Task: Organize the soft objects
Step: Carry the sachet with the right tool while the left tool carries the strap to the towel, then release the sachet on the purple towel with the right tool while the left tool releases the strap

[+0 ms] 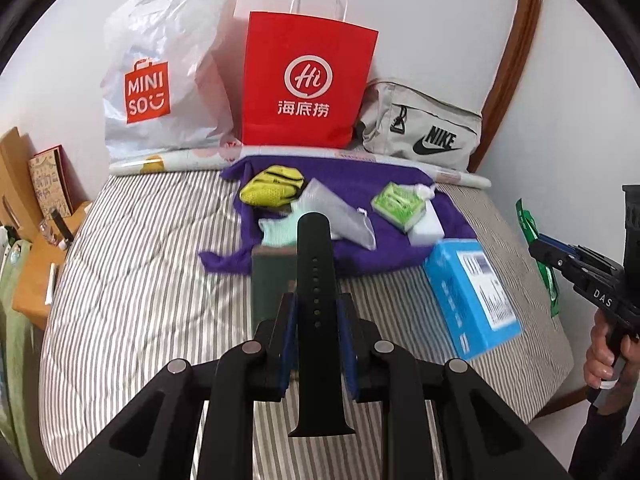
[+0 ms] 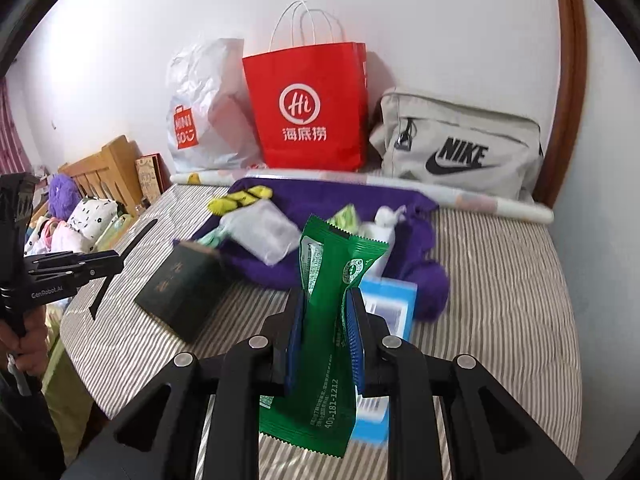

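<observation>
Green packet (image 2: 320,312) between right fingers (image 2: 356,344)

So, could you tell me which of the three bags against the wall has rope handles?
The red paper bag, in the middle; neither neighbour shows such handles.

I count three bags standing against the wall: one white MINISO plastic bag (image 1: 160,80), one red paper bag (image 1: 306,80) and one beige Nike pouch (image 1: 424,128). I count one purple cloth (image 1: 360,200) on the bed. I count two boxes: one dark green box (image 2: 182,294) and one blue box (image 1: 472,296). I count two grippers, the left gripper (image 1: 316,320) and the right gripper (image 2: 326,332), holding one black watch strap (image 1: 314,280) and one green sachet (image 2: 324,320).
</observation>
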The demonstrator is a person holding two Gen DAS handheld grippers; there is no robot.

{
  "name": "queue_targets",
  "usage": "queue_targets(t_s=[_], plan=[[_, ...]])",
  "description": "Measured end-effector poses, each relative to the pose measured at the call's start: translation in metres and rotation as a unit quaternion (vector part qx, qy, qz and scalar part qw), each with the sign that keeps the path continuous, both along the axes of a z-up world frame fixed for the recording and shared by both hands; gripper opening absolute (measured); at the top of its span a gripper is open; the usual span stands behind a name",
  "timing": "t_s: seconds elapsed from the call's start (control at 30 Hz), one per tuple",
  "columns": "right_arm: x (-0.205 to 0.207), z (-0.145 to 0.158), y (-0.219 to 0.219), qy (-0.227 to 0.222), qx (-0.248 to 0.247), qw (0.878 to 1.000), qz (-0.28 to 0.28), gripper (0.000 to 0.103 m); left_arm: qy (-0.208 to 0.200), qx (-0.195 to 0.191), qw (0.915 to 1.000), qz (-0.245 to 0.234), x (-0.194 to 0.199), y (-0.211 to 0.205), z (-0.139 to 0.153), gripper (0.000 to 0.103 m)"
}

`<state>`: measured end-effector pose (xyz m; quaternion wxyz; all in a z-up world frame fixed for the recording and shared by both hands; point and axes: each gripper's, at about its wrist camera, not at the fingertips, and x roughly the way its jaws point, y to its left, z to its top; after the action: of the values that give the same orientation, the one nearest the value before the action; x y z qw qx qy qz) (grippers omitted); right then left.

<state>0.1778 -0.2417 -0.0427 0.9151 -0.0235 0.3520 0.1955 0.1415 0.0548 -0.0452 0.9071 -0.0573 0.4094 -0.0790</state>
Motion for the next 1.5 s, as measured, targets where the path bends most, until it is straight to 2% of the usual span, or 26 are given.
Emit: queue_targets(t_s=[0.23, 0.67, 0.97, 1.1, 1.3, 1.37, 1.43, 1.5], plan=[[0.051, 0.002, 0.0, 0.007, 0.005, 1.0, 0.004, 0.021, 0.003, -0.002, 1.0, 0.002, 0.044, -0.003, 0.006, 0.02], [0.133, -0.019, 0.003, 0.034, -0.014, 0.999, -0.004, 0.021, 0.014, -0.007, 0.9998, -0.008, 0.121, -0.016, 0.001, 0.02], [0.173, -0.043, 0.008, 0.064, -0.029, 0.997, -0.001, 0.022, 0.042, -0.028, 0.9987, -0.003, 0.172, -0.013, -0.018, 0.02], [0.189, -0.057, 0.014, 0.085, -0.041, 0.996, 0.003, 0.022, 0.06, -0.022, 0.9979, 0.0, 0.193, -0.015, -0.035, 0.02], [0.198, -0.068, 0.021, 0.091, -0.059, 0.994, 0.01, 0.036, 0.085, -0.021, 0.9961, 0.012, 0.212, -0.013, -0.055, 0.021], [0.199, -0.068, 0.023, 0.09, -0.061, 0.994, 0.014, 0.043, 0.091, -0.012, 0.9957, 0.015, 0.213, -0.013, -0.056, 0.028], [0.198, -0.067, 0.023, 0.086, -0.064, 0.994, 0.015, 0.057, 0.091, -0.004, 0.9955, 0.023, 0.212, -0.013, -0.054, 0.043], [0.196, -0.063, 0.024, 0.079, -0.064, 0.995, 0.012, 0.063, 0.086, -0.002, 0.996, 0.025, 0.21, -0.012, -0.05, 0.052]])
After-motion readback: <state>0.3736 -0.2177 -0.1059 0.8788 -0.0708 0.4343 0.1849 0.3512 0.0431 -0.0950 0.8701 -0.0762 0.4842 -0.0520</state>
